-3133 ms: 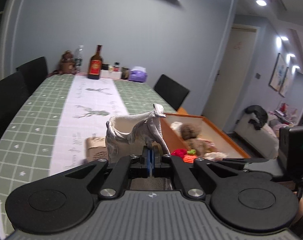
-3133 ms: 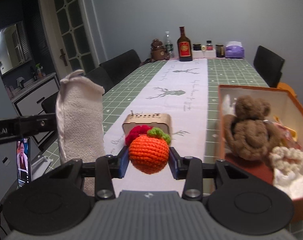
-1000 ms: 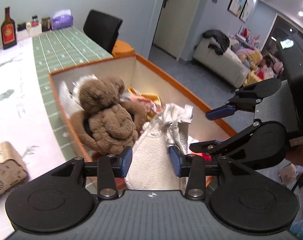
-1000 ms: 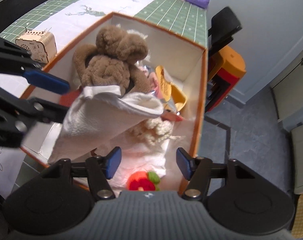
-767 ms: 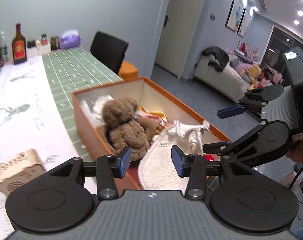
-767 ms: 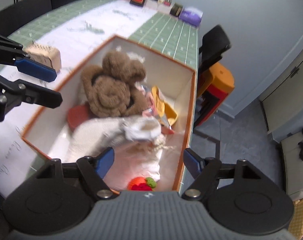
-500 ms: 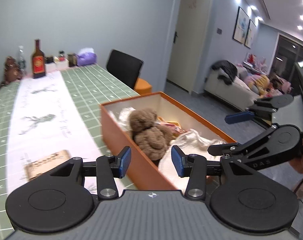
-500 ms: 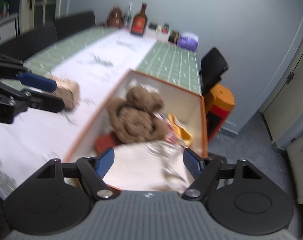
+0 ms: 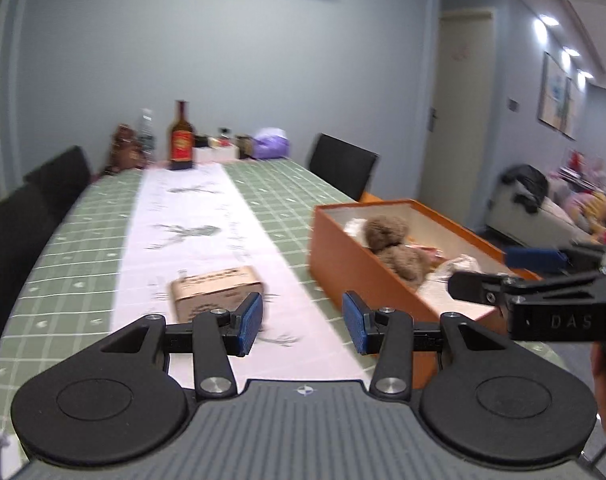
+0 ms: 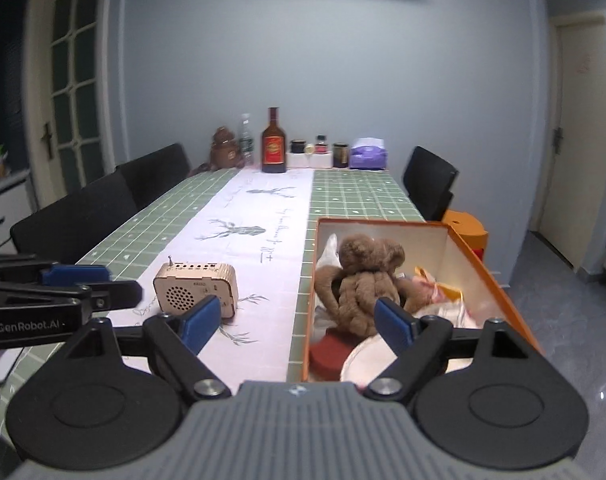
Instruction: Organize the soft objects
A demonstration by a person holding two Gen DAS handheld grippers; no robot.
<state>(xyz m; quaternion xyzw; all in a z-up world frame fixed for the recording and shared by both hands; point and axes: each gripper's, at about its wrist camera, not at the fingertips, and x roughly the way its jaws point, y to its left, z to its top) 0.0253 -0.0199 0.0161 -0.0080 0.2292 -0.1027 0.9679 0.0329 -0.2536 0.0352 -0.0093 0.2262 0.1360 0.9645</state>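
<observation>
Both tools are matte black, with blue fingertip pads, silver screws and ribbed grey housings. The left tool is lettered "GenRobot.AI" in white, the right tool "DAS".

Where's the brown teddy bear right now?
The brown teddy bear sits inside the orange box on the table's right side, right of the wooden radio in the right wrist view.

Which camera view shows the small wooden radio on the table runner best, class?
The right wrist view: the wooden radio is sharp, showing its round speaker grille, antenna and top slots. In the left wrist view the radio is motion-blurred and partly hidden behind the left tool.
</observation>
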